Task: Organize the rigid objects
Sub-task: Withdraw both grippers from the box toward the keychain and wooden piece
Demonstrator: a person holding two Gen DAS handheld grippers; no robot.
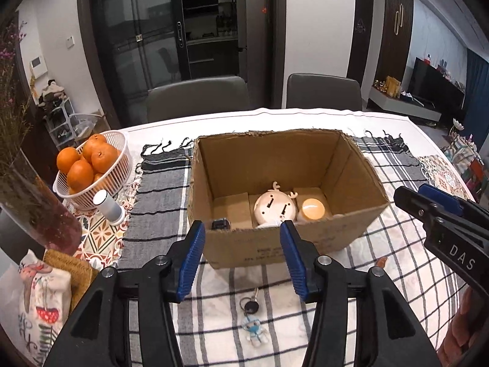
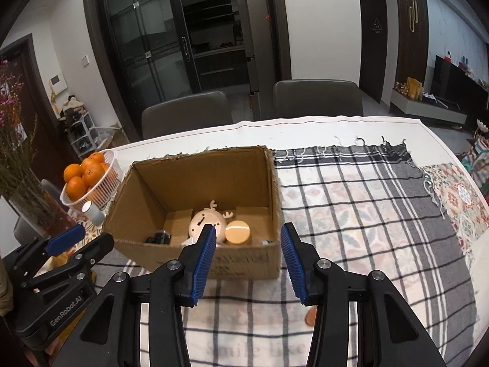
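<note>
The left gripper is matte black plastic with two angular arms, each tipped by a ribbed blue pad. Round silver screws sit at the arm joints. The right gripper looks the same: black frame, blue ribbed pads, silver screws. From the side, white lettering shows on the black bodies, "DAS" on one and "GenRobot.AI" on the other. A strip of bare skin shows behind the right gripper's body.

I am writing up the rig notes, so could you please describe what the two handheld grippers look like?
Both the left gripper and right gripper are black plastic with silver rivets and ribbed blue finger pads. Their sides carry white lettering: "GenRobot.AI" on the left, "DAS" on the right. No cables show.
</note>
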